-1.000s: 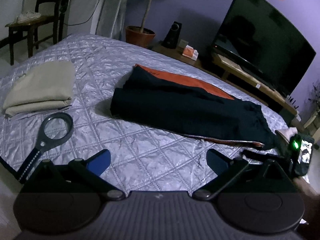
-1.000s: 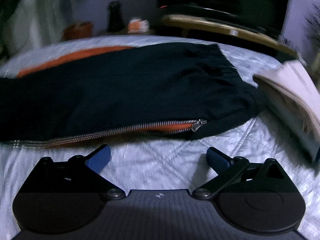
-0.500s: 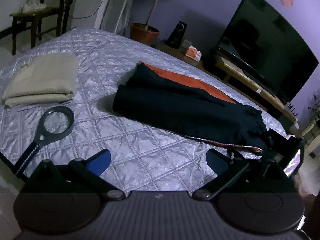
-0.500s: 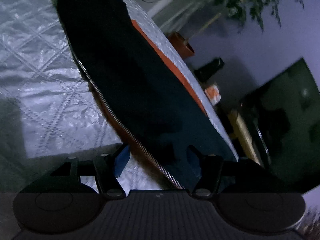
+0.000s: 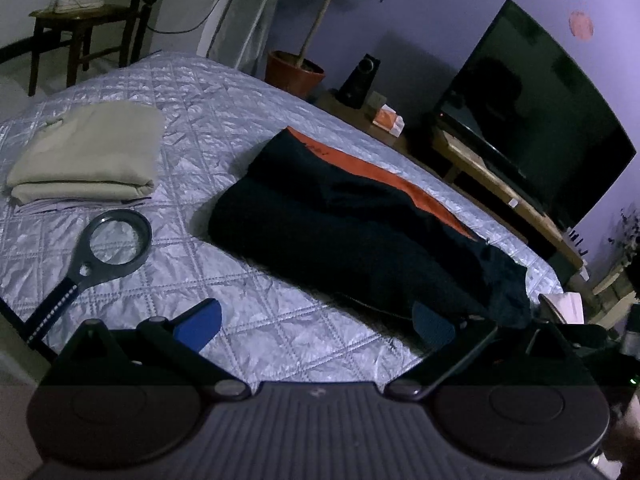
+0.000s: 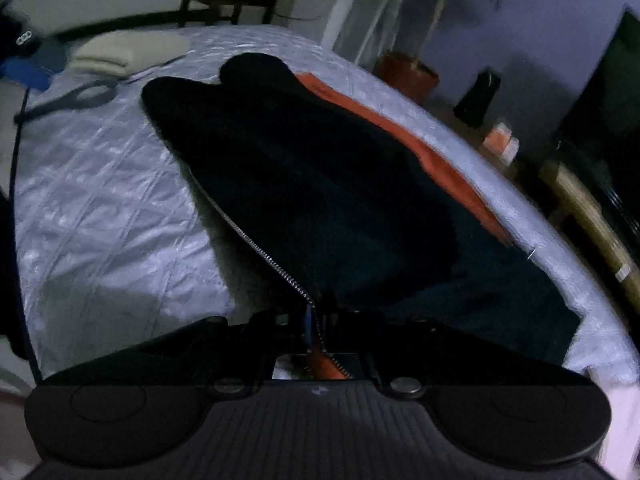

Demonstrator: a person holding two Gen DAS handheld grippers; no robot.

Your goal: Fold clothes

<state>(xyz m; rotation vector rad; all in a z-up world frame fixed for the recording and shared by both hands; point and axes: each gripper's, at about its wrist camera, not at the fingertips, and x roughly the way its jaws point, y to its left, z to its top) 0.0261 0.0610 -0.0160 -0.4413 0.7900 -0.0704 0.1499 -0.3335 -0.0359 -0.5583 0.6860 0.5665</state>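
A dark navy jacket (image 5: 360, 232) with an orange lining and a metal zipper lies stretched across the quilted silver bedspread (image 5: 208, 120). In the right wrist view the same jacket (image 6: 320, 184) fills the middle, and my right gripper (image 6: 318, 320) is shut on its zipper edge at the near hem. My left gripper (image 5: 316, 320) hovers open over the bedspread just short of the jacket's near edge, nothing between its blue pads. The right gripper's body shows dimly at the lower right of the left wrist view.
A folded beige garment (image 5: 88, 156) rests at the bed's left side, with a magnifying glass (image 5: 114, 238) lying in front of it. Beyond the bed stand a television (image 5: 532, 120), a speaker (image 5: 360, 80), a potted plant (image 5: 296, 72) and a wooden chair (image 5: 76, 28).
My right gripper swung around to the jacket's hem end and closed on the zipper edge. My left gripper rose slightly and stayed open.
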